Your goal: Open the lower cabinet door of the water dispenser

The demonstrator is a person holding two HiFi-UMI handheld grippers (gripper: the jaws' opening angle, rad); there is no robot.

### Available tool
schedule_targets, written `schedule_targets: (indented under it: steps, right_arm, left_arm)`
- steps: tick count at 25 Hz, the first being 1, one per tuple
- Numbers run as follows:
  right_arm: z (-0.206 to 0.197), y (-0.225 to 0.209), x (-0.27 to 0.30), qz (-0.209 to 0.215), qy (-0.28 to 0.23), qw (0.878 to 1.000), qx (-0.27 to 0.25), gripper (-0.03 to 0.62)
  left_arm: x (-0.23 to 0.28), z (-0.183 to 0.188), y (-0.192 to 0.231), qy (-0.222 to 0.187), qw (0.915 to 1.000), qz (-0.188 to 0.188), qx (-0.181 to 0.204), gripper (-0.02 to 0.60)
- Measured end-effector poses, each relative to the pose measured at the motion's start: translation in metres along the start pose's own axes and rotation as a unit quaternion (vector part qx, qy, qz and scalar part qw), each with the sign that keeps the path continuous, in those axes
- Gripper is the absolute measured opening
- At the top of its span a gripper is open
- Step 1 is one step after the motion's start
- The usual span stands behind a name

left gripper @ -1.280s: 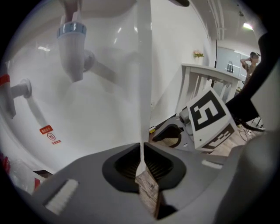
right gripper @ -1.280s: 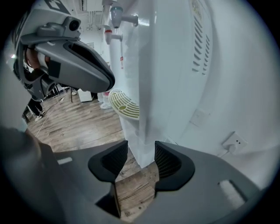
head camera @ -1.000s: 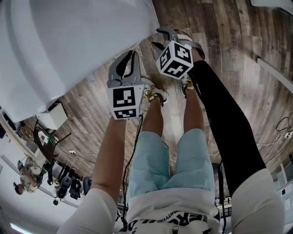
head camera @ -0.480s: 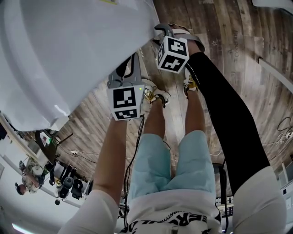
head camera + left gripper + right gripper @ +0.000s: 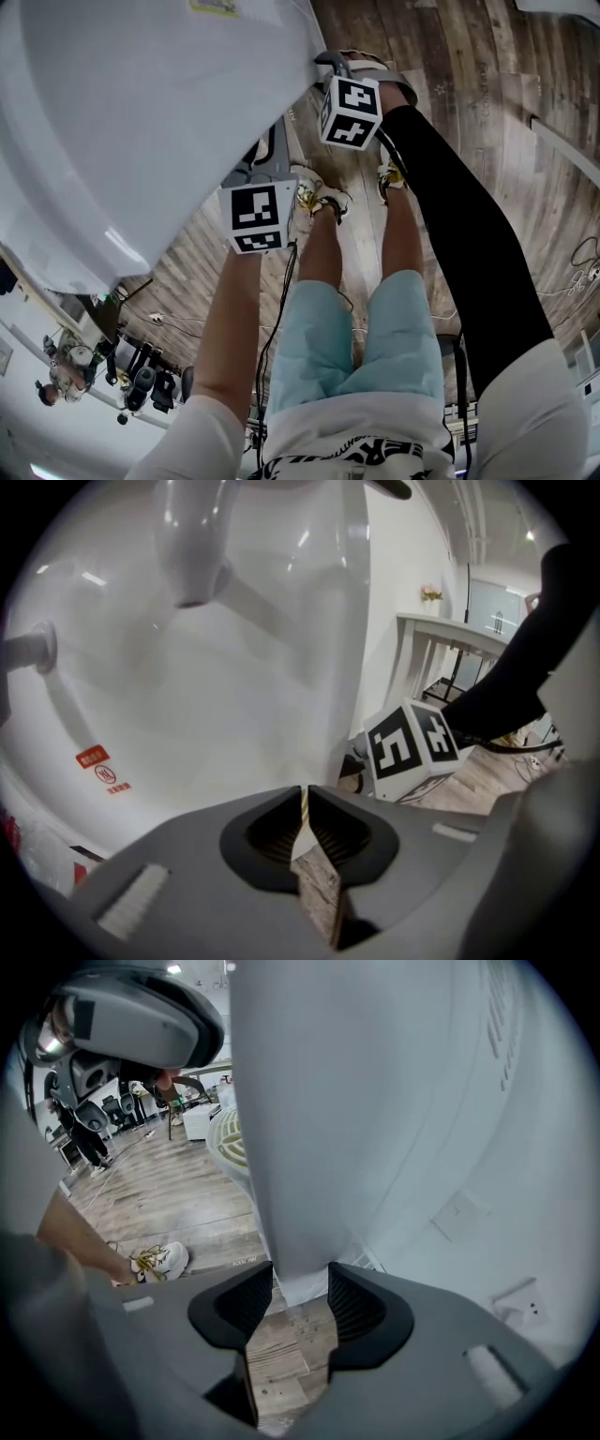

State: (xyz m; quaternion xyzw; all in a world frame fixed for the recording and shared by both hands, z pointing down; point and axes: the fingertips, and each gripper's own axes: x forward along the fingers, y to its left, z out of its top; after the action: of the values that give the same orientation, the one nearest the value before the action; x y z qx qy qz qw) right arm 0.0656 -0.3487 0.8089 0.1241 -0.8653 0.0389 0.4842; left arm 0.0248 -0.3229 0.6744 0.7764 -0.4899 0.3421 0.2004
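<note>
The white water dispenser (image 5: 141,112) fills the upper left of the head view. In the left gripper view its front (image 5: 216,686) shows, with a tap (image 5: 192,546) above. My right gripper (image 5: 323,61) is at the dispenser's right edge. In the right gripper view its jaws (image 5: 300,1283) pinch the lower edge of a white panel, the cabinet door (image 5: 309,1101), with both pads touching it. My left gripper (image 5: 265,150) hovers beside the dispenser's front with its tips partly hidden. Its jaws (image 5: 303,803) are shut with nothing between them.
The person's legs and white shoes (image 5: 319,197) stand on the wood floor (image 5: 487,84) right below the grippers. A cable (image 5: 272,319) hangs from the left gripper. Office chairs (image 5: 141,380) stand far left. A wall with sockets (image 5: 459,1218) lies right of the door.
The right gripper has moved up to the dispenser's edge. The white dispenser now covers more of the head view, reaching lower. The left gripper has barely shifted.
</note>
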Motion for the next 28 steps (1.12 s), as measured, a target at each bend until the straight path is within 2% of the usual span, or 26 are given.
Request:
schedule_targets:
  steps: [5,10,17,23,28]
  right_arm:
    - [-0.003,0.000,0.000,-0.001,-0.012,1.000,0.005,0.170]
    - [-0.001,0.001,-0.002,0.001,-0.012,1.000,0.003,0.167]
    - [-0.001,0.002,-0.002,-0.006,-0.008,1.000,0.008,0.167]
    - [-0.009,0.029,-0.004,0.016,-0.013,1.000,0.012,0.167]
    - [-0.012,0.034,-0.005,0.005,-0.010,0.999,0.034,0.169]
  left_arm:
    - [0.003,-0.001,-0.001,0.004,1.0000,-0.007,0.002,0.055]
    - [-0.001,0.002,-0.002,0.003,0.9995,-0.016,0.027,0.055]
    - [-0.001,0.004,0.000,0.001,0.9996,-0.013,0.026,0.055]
    - [-0.004,0.003,-0.004,-0.005,0.9994,-0.019,0.029,0.055]
    - [-0.008,-0.001,-0.008,-0.005,0.9992,-0.021,0.034,0.055]
